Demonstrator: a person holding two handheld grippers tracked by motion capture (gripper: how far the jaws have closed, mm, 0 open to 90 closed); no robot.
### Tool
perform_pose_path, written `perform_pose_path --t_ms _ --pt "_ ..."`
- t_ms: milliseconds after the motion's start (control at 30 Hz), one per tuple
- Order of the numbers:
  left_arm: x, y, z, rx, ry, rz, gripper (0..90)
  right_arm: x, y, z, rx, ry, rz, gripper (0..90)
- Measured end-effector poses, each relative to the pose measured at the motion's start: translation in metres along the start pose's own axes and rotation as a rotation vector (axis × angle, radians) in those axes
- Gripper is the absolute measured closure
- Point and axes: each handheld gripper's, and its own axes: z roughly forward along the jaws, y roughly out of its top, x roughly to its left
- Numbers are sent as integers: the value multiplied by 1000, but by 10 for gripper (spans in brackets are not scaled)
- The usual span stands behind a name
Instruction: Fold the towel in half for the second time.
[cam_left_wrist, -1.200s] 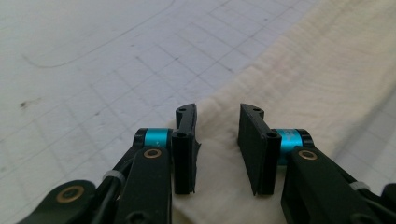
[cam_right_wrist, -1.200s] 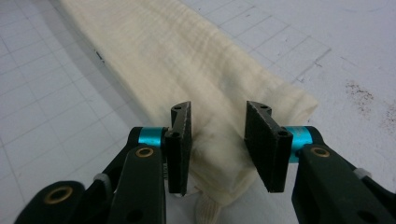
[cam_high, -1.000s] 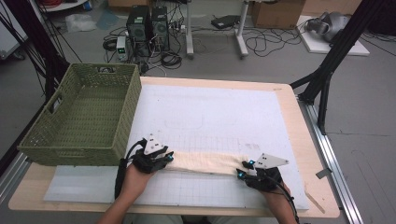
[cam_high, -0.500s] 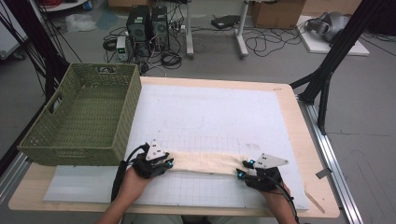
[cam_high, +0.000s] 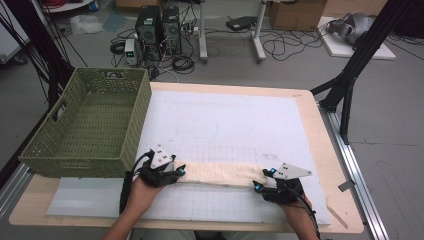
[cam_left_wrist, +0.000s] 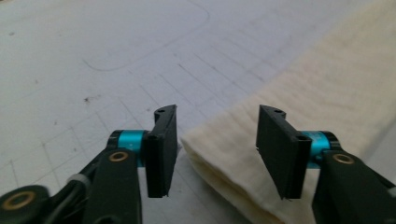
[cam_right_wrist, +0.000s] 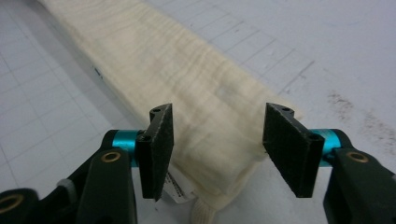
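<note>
Fold just laid: we have been opening both the left hand-held gripper (cam_high: 179, 171) and right hand-held gripper (cam_high: 258, 181), now spread off the folded cream cloth (cam_high: 220, 174) on the surface (cam_high: 225, 120); next, regrasp its ends for another fold.

A folded cloth (cam_high: 220, 174) lies as a long strip across the near part of the mat (cam_high: 225, 125), which covers most of the surface (cam_high: 320, 150). The left gripper (cam_high: 179, 171) sits at the strip's left end, the right gripper (cam_high: 260, 182) at its right end. A wicker basket (cam_high: 90, 125) stands on the surface's left side, overlapping the mat's left edge, just left of the left gripper and farther back.
</note>
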Motion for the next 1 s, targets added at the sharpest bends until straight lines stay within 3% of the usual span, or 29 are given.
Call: perform_pose_path --t_ms 133,333,633,833,1000 --pt "9 2 -6 -98 1 -64 315 -4 3 -9 -45 -26 40 356" --pt "12 4 -8 -138 -5 -89 200 -12 3 -21 -93 -65 84 317" --pt "15 6 -11 -176 -36 -105 196 -22 0 -33 -113 -146 101 251" --pt "13 10 -13 -205 -51 -92 196 -28 -3 -35 -102 -197 121 127" --pt "12 9 -11 -198 -66 -77 196 -34 -4 -41 -114 -217 137 116"
